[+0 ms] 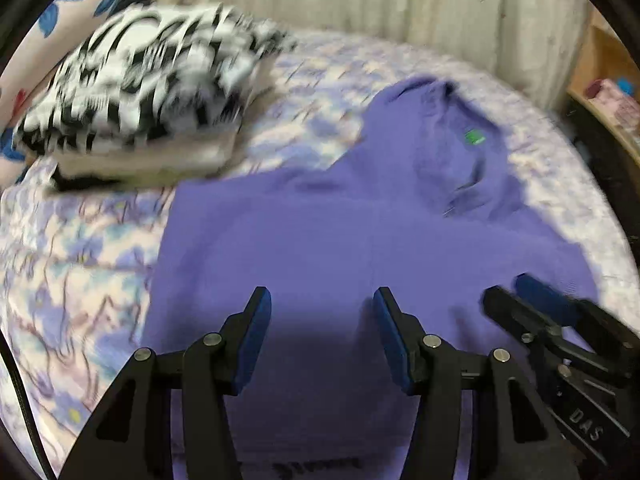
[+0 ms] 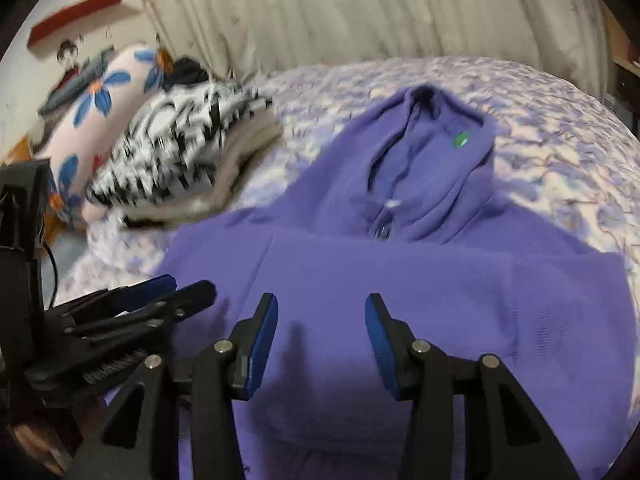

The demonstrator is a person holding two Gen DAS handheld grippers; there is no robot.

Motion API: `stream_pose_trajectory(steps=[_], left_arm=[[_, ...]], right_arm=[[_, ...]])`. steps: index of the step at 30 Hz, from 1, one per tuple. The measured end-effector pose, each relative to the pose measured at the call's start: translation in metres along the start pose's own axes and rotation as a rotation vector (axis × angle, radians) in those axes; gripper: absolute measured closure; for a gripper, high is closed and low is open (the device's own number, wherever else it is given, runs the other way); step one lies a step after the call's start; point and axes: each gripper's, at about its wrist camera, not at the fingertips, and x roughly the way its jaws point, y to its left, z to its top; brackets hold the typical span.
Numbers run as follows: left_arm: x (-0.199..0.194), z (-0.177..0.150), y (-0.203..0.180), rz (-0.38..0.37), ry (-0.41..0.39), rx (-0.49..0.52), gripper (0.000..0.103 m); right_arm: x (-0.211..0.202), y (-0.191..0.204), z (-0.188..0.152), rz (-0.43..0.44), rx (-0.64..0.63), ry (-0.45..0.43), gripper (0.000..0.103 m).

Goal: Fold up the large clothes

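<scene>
On the floral bedspread [image 1: 80, 264] lies the purple hoodie [image 1: 320, 248], spread flat, hood [image 2: 436, 160] toward the curtain [image 2: 360, 12], green tag [image 2: 461, 139] showing inside the neck. Left gripper [image 1: 322, 308] and right gripper [image 2: 321, 314] hover side by side over its near half, both with jaws parted, nothing between the pads. Left of the hoodie: stack of folded clothes, black-and-white patterned piece [image 1: 152, 80] on top, flowered pillow [image 2: 100, 92] behind. Both views blurred.
</scene>
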Motion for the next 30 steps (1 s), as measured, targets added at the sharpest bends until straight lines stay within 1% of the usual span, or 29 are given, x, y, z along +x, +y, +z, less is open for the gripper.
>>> stream_pose_trajectory(steps=[2, 3, 4, 5, 6, 7, 8, 9, 10, 11, 12, 13, 14, 16, 17, 19, 21, 22, 23, 24, 25, 28, 30], left_arm=[[0.010, -0.006, 0.009, 0.019, -0.002, -0.002, 0.049], [0.011, -0.007, 0.015, 0.017, -0.028, 0.009, 0.049], [0.010, -0.009, 0.017, 0.023, -0.037, 0.018, 0.049], [0.009, -0.008, 0.023, 0.048, -0.044, 0.031, 0.049], [0.008, -0.008, 0.027, 0.066, -0.046, 0.036, 0.049], [0.009, -0.008, 0.035, 0.071, -0.046, 0.040, 0.049], [0.009, -0.007, 0.043, 0.041, -0.041, 0.039, 0.049], [0.009, -0.007, 0.049, 0.012, -0.038, 0.036, 0.049], [0.007, -0.007, 0.052, 0.005, -0.038, 0.041, 0.049], [0.006, -0.008, 0.052, 0.007, -0.037, 0.056, 0.049], [0.005, -0.008, 0.053, 0.015, -0.035, 0.069, 0.050], [0.006, -0.008, 0.054, 0.024, -0.034, 0.078, 0.049], [0.005, -0.007, 0.051, 0.031, -0.030, 0.084, 0.049], [-0.001, -0.008, 0.042, 0.037, -0.023, 0.093, 0.049], [-0.006, -0.010, 0.041, 0.030, -0.019, 0.093, 0.049], [-0.018, -0.016, 0.035, -0.007, -0.007, 0.094, 0.049], [-0.030, -0.024, 0.030, -0.032, -0.006, 0.099, 0.047], [-0.035, -0.029, 0.026, -0.046, -0.005, 0.099, 0.042], [-0.037, -0.032, 0.024, -0.047, 0.000, 0.099, 0.036], [-0.037, -0.036, 0.021, -0.040, 0.008, 0.101, 0.035], [-0.036, -0.040, 0.021, -0.028, 0.015, 0.105, 0.035], [-0.024, -0.048, 0.024, 0.029, 0.043, 0.106, 0.035], [-0.028, -0.052, 0.033, 0.003, 0.035, 0.092, 0.035]], right_arm=[[0.006, -0.007, -0.005, -0.075, -0.026, 0.015, 0.057], [0.007, -0.019, -0.008, -0.124, -0.026, 0.019, 0.057], [0.004, -0.035, -0.010, -0.162, -0.008, 0.017, 0.058], [-0.001, -0.055, -0.011, -0.191, 0.026, 0.014, 0.058], [-0.008, -0.074, -0.013, -0.161, 0.066, 0.010, 0.062], [-0.013, -0.091, -0.016, -0.113, 0.107, 0.013, 0.080], [-0.018, -0.107, -0.018, -0.091, 0.145, 0.022, 0.098], [-0.021, -0.115, -0.020, -0.079, 0.162, 0.027, 0.103], [-0.027, -0.121, -0.021, -0.101, 0.170, 0.027, 0.103], [-0.032, -0.125, -0.022, -0.190, 0.160, 0.033, 0.099], [-0.035, -0.128, -0.024, -0.218, 0.159, 0.035, 0.098], [-0.040, -0.135, -0.026, -0.212, 0.184, 0.037, 0.098], [-0.044, -0.142, -0.029, -0.187, 0.221, 0.042, 0.097], [-0.052, -0.143, -0.034, -0.142, 0.253, 0.042, 0.097], [-0.056, -0.138, -0.035, -0.121, 0.254, 0.043, 0.097], [-0.060, -0.119, -0.037, -0.071, 0.242, 0.040, 0.097], [-0.061, -0.097, -0.039, -0.015, 0.220, 0.037, 0.097], [-0.060, -0.085, -0.040, 0.015, 0.206, 0.040, 0.092], [-0.058, -0.077, -0.041, 0.034, 0.195, 0.045, 0.083], [-0.058, -0.077, -0.041, 0.034, 0.195, 0.045, 0.077], [-0.050, -0.061, -0.043, 0.041, 0.165, 0.054, 0.070], [-0.038, -0.058, -0.049, -0.007, 0.140, 0.085, 0.070], [-0.043, -0.068, -0.052, -0.020, 0.144, 0.077, 0.071]])
